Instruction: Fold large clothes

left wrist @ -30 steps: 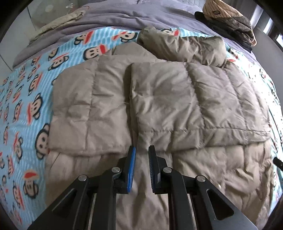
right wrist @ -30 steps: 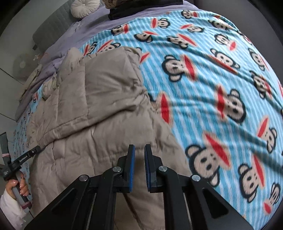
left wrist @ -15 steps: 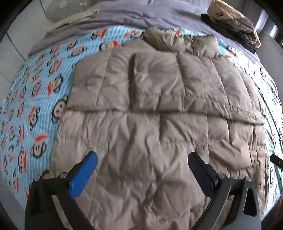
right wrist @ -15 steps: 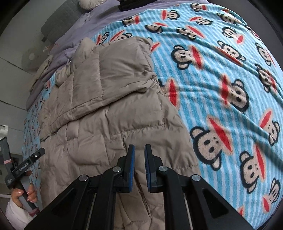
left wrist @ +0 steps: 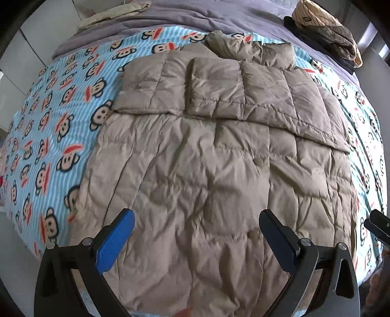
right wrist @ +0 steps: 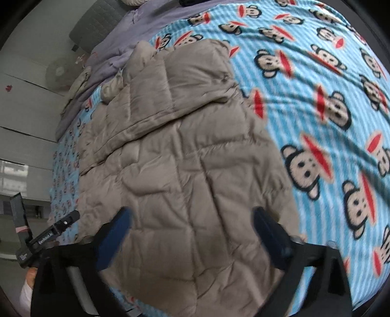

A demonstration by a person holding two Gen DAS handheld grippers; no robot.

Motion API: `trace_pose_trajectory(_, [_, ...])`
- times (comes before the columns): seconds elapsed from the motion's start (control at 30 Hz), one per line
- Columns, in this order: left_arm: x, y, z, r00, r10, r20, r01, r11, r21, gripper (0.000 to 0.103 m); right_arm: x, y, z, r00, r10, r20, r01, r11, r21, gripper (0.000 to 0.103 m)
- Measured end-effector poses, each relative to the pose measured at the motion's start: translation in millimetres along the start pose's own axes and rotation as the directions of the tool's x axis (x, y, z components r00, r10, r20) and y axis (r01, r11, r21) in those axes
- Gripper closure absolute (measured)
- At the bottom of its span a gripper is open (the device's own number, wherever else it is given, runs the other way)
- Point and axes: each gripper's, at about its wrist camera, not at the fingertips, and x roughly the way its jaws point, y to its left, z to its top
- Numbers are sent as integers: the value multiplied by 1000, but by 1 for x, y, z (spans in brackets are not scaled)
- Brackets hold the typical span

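Note:
A taupe quilted down coat (left wrist: 207, 158) lies flat on the monkey-print blanket (left wrist: 56, 126), sleeves folded across its upper half and the hood bunched at the far end. My left gripper (left wrist: 196, 214) hovers open above the coat's lower part with nothing between its blue pads. In the right wrist view the coat (right wrist: 190, 151) fills the middle. My right gripper (right wrist: 192, 212) is above the coat's near right edge, blurred, its jaws opening wide and free of the fabric. The left gripper (right wrist: 48, 234) shows at the left edge there, in a hand.
A stack of folded clothes (left wrist: 324, 26) sits at the bed's far right corner on a lilac-grey sheet (left wrist: 195, 14). A beige cloth (left wrist: 114, 14) lies at the far left. The blanket (right wrist: 329, 109) stretches right of the coat. A fan (right wrist: 57, 73) stands beyond the bed.
Both grippers went from shut to wide open, the left first, the right in the last half second. The left pulled up and back, so more of the coat shows.

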Motion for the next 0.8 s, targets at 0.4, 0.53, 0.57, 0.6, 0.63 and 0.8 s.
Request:
trace_pose_trajectory(0.4, [-7, 38, -26, 1000, 5, -20, -4, 999, 53, 1, 8, 28, -43, 997, 27, -71, -21, 996, 85, 0])
trace_pose_trajectory(0.53, [-8, 58, -38, 998, -45, -49, 49, 997, 67, 1, 14, 32, -67, 996, 48, -79, -33, 983, 182, 0])
trace_pose_trajectory(0.57, [-9, 64, -43, 997, -54, -54, 58, 995, 81, 1, 14, 32, -75, 996, 49, -75, -31, 976, 218, 0])
trace_pose_trajectory(0.6, [-9, 66, -46, 997, -57, -59, 63, 994, 90, 1, 14, 31, -81, 996, 53, -69, -35, 970, 242, 0])
trace_pose_trajectory(0.63, [-9, 70, -51, 996, -59, -63, 65, 993, 101, 1, 13, 30, -87, 996, 61, -63, -42, 961, 272, 0])
trace_pose_trajectory(0.8, [-7, 93, -67, 994, -75, -85, 84, 990, 110, 1, 13, 23, -119, 996, 82, -28, -64, 917, 394, 0])
